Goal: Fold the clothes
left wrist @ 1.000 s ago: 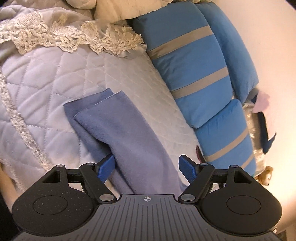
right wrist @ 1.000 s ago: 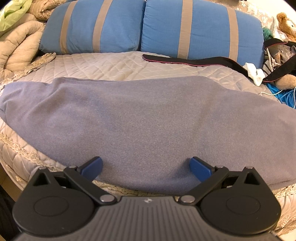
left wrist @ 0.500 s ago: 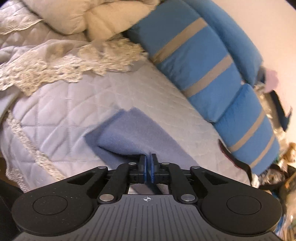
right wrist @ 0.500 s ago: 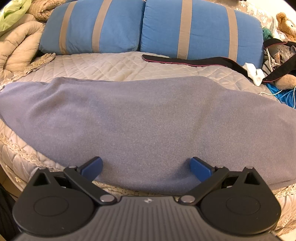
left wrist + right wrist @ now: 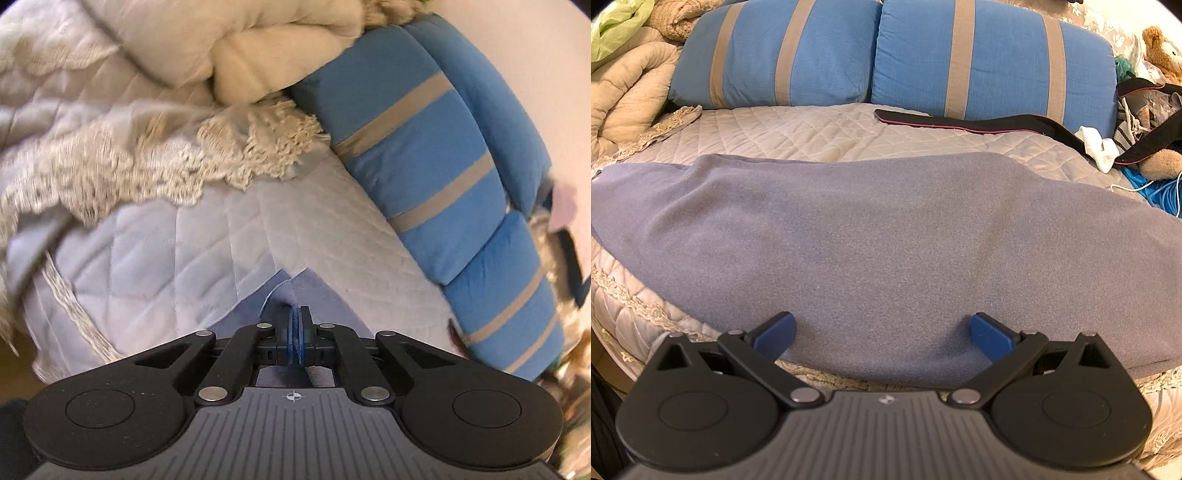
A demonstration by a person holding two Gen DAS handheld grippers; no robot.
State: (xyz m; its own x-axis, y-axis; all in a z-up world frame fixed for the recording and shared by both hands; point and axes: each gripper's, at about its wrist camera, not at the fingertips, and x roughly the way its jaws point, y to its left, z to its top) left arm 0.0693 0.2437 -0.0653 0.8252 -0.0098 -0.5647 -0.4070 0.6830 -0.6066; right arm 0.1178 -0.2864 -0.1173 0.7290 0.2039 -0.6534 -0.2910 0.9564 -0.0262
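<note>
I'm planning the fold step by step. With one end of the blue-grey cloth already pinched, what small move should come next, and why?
Probably close the right hand-held gripper on the near edge of the blue-grey cloth. Its jaws stand open astride that edge, gripping nothing, while the left hand-held gripper is shut on the cloth's end. The cloth lies flat on the quilted bedspread, so both ends likely need holding before lifting.

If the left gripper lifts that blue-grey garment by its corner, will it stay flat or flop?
Probably flop: the blue-grey garment drapes limply over the bed's edge. It likely bunches where the left gripper pinches it. The fleecy surface suggests little slipping.
</note>
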